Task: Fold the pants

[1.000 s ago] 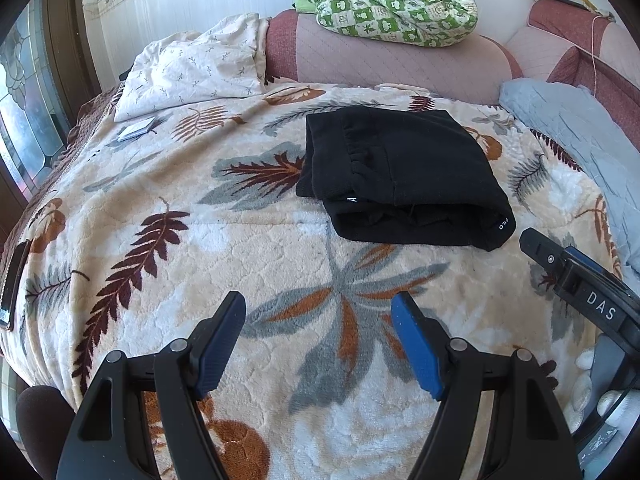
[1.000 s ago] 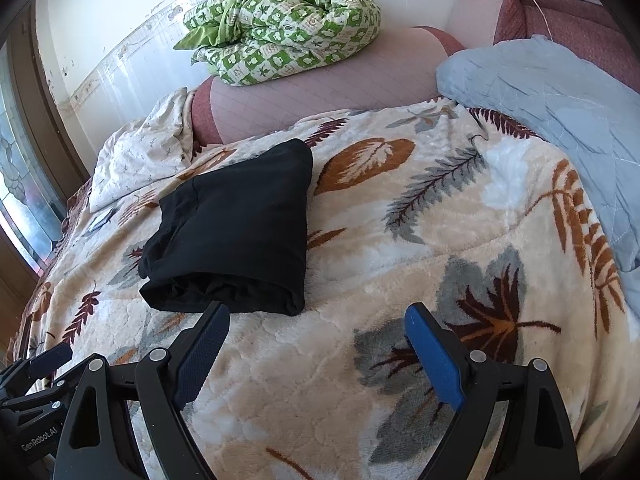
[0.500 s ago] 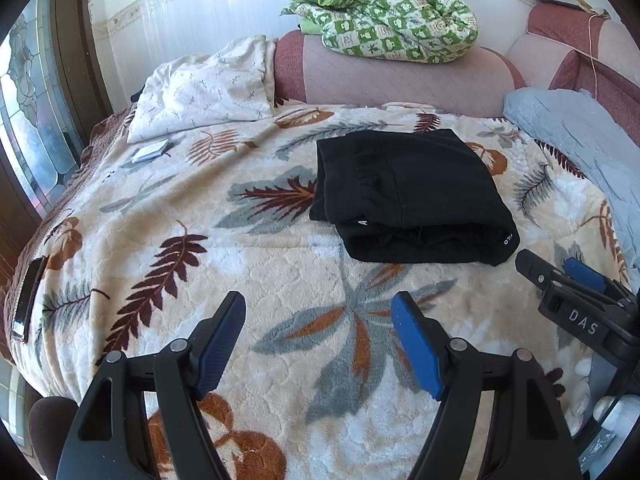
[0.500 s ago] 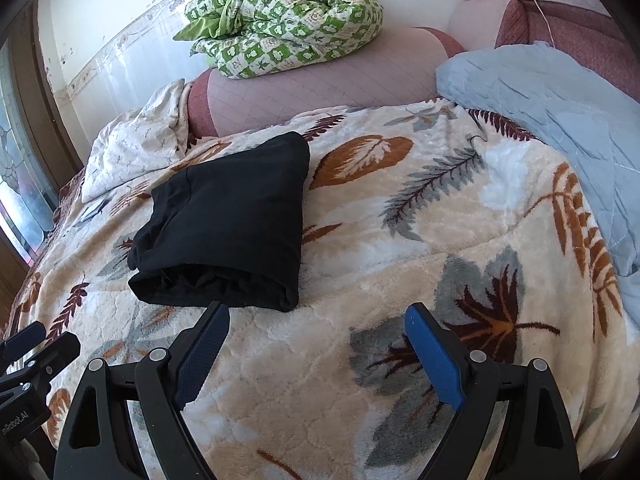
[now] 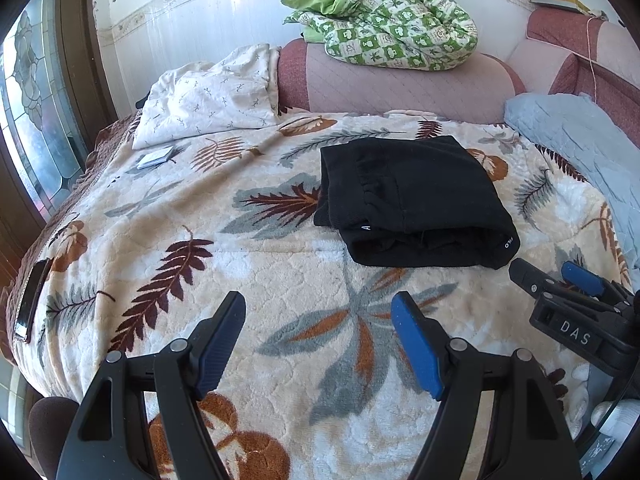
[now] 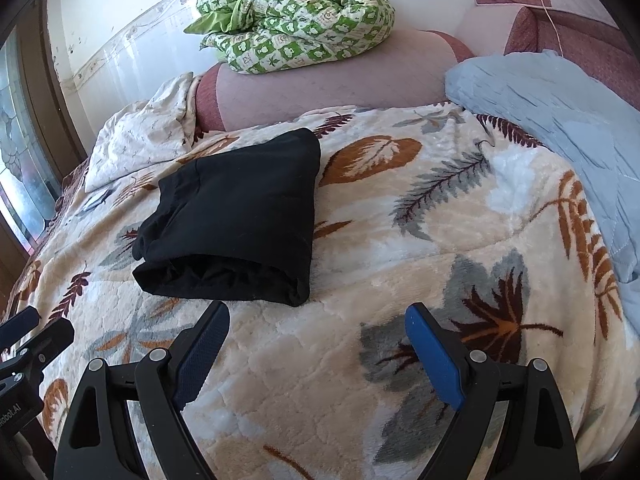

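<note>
The pants (image 5: pixel 412 200) lie on the blanket (image 5: pixel 240 264) (near its middle), and the quilt (image 5: pixel 384 20) sits behind them.

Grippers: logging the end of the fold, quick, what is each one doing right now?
Left gripper: open, holding nothing.
Right gripper: open, holding nothing; black pants lie folded ahead.

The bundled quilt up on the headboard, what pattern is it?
Green-and-white checks with small leaf motifs on the quilt, clearest in the right wrist view.
</note>
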### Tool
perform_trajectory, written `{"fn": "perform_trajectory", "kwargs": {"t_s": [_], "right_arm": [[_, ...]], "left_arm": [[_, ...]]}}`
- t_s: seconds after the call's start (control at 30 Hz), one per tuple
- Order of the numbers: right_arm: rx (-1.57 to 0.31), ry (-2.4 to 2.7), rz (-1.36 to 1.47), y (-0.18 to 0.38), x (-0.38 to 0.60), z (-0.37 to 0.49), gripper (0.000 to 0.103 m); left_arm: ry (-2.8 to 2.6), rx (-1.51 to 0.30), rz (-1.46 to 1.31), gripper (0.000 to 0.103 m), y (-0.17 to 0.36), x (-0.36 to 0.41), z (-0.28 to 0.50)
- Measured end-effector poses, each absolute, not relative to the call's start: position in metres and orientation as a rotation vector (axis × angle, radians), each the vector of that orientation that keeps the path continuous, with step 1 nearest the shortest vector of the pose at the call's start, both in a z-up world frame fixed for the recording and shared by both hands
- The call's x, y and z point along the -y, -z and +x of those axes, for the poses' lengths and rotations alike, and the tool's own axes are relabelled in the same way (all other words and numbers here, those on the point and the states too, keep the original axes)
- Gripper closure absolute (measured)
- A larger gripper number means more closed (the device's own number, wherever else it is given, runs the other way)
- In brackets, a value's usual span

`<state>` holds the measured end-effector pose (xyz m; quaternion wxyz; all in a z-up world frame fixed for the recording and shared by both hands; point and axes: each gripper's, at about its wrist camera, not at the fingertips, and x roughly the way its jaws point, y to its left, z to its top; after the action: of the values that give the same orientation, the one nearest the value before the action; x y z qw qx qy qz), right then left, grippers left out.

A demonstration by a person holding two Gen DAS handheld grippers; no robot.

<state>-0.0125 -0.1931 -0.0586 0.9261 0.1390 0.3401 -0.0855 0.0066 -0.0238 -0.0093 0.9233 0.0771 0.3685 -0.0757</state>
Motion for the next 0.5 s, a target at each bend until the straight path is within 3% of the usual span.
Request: {"fn": "perform_trajectory", "kwargs": {"t_s": [0.5], "right_arm": [[-0.709, 0.152, 0.229, 0.062, 0.177, -0.009, 0.01]], "left_arm": [[0.13, -0.674, 0.148, 0.028, 0.002, 0.016, 0.001]]}}
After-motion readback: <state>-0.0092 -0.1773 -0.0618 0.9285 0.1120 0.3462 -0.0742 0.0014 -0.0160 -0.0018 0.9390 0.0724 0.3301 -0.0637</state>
